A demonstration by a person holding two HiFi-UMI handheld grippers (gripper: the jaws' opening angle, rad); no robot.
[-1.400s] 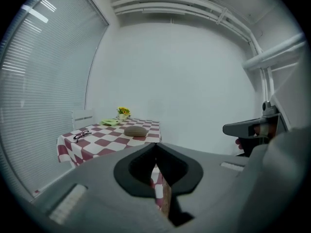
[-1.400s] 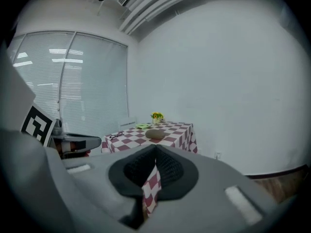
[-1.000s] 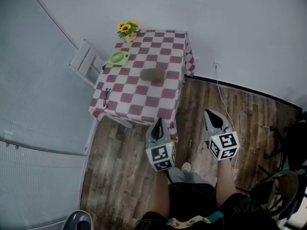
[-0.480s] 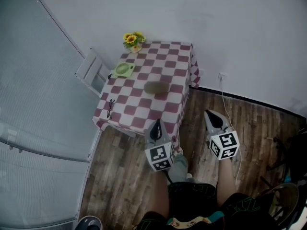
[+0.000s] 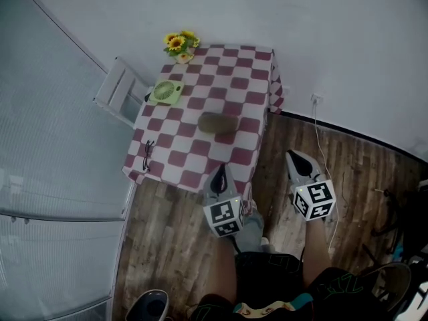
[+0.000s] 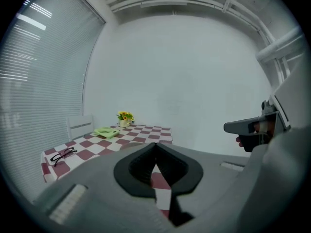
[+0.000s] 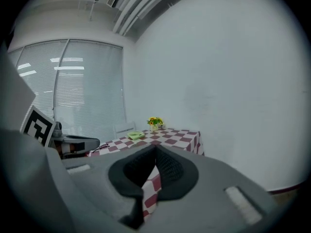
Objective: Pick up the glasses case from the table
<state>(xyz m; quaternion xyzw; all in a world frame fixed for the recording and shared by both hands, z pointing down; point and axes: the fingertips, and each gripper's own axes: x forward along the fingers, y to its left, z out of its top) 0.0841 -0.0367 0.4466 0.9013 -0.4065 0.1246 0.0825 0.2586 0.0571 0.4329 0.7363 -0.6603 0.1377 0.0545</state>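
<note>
The glasses case [image 5: 217,122], a brown oblong, lies mid-table on the red-and-white checked tablecloth [image 5: 249,99]. In the head view my left gripper [image 5: 220,168] hovers at the table's near edge, short of the case, with its jaws shut and empty. My right gripper [image 5: 293,154] hangs over the wooden floor to the right of the table, also shut and empty. In the left gripper view the jaws [image 6: 155,145] meet at their tips and hide the case. The right gripper view shows shut jaws [image 7: 155,147] pointing at the table's corner.
Black spectacles [image 5: 147,155] lie near the table's left front corner. A green fan [image 5: 164,91] and a pot of sunflowers [image 5: 179,43] stand at the back left. A white chair [image 5: 118,88] is left of the table. A cable [image 5: 327,172] hangs from a wall socket.
Both grippers have come closer to the table; the left one's tip now reaches its near edge. The person has stepped forward. The jaws have stayed shut.
</note>
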